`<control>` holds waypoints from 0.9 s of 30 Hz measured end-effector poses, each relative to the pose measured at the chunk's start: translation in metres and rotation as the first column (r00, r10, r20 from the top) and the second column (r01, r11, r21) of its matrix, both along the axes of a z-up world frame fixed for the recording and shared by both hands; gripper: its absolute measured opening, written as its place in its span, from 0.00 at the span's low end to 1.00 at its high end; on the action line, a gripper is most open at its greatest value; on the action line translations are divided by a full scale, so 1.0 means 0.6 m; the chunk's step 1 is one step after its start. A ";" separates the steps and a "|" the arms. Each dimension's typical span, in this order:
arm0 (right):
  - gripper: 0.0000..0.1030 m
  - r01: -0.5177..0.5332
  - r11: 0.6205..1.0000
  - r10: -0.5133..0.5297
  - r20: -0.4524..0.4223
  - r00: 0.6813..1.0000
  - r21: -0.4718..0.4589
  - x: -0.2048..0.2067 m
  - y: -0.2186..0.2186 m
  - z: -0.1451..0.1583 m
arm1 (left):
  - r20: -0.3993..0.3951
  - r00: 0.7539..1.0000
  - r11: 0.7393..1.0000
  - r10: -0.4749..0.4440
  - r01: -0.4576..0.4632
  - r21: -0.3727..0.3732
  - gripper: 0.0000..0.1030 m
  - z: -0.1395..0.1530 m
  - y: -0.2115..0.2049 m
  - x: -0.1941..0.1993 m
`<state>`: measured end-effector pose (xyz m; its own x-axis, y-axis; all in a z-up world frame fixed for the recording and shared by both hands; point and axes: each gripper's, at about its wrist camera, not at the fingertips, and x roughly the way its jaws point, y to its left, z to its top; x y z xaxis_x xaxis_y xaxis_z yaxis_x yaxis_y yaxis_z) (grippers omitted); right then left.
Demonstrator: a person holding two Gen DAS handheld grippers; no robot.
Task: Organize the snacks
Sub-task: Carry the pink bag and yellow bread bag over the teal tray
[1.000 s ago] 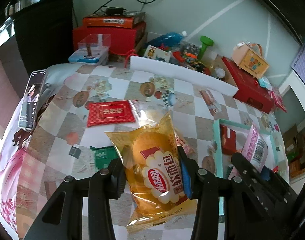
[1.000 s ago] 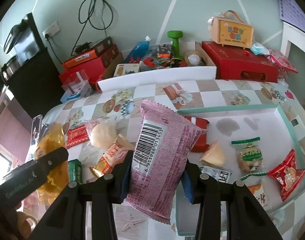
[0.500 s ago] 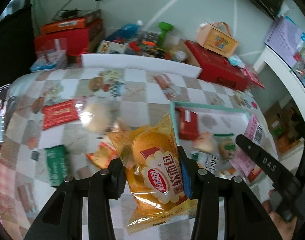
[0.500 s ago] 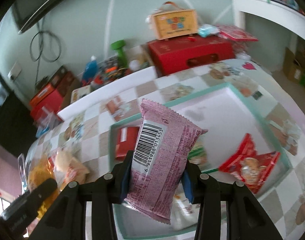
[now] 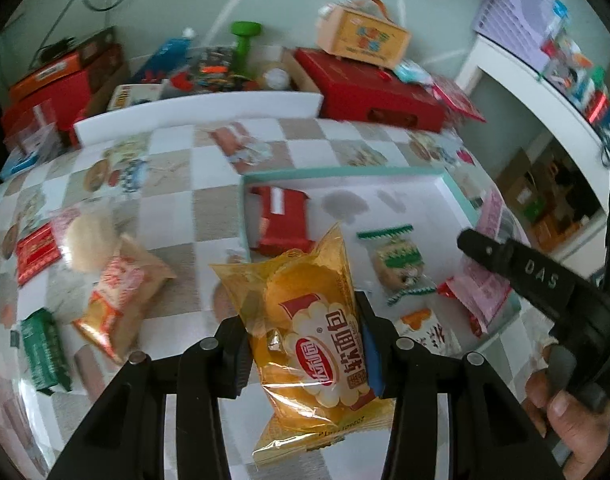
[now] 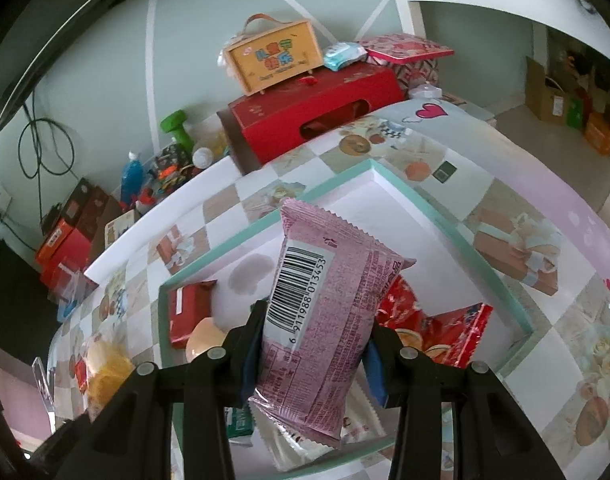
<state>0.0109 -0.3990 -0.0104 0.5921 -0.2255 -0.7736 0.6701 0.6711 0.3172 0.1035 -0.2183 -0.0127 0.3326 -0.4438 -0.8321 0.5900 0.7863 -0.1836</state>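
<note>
A checkered, picture-printed tablecloth covers the table, with red boxes and clutter stacked along the pale green wall behind it. At the left of the cloth lie a green packet, a red packet, a round pale bun in clear wrap and an orange-and-tan snack bag, all outside the tray. The left gripper is clenched on a yellow bread packet, held upright just over the near left edge of the teal-rimmed white tray. Inside the tray lie a red box-shaped packet, a green-edged cookie packet and a few more wrappers near its front. Further right, the right gripper grasps a pink packet with a barcode, tilted above the tray's interior, over a red snack bag. 1 hand shows at the right edge of the left view.
</note>
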 end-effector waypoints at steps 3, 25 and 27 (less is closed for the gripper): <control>0.44 0.009 1.000 -0.009 0.003 1.000 0.012 -0.001 -0.010 -0.004 | 0.010 0.999 0.999 -0.033 0.033 0.023 0.45 -0.007 -0.022 -0.009; 0.45 0.016 0.998 -0.018 0.019 1.000 0.061 0.005 -0.039 -0.028 | 0.075 0.991 0.991 -0.113 0.107 0.076 0.45 -0.032 -0.117 0.000; 0.45 0.017 0.998 -0.018 0.021 1.000 0.060 0.006 -0.039 -0.027 | 0.077 0.990 0.991 -0.114 0.108 0.077 0.45 -0.033 -0.119 0.002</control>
<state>0.0145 -0.4225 -0.0268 0.6053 -0.1898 -0.7730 0.6741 0.6387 0.3711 0.1045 -0.2899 -0.0327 0.3523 -0.4212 -0.8357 0.6851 0.7244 -0.0763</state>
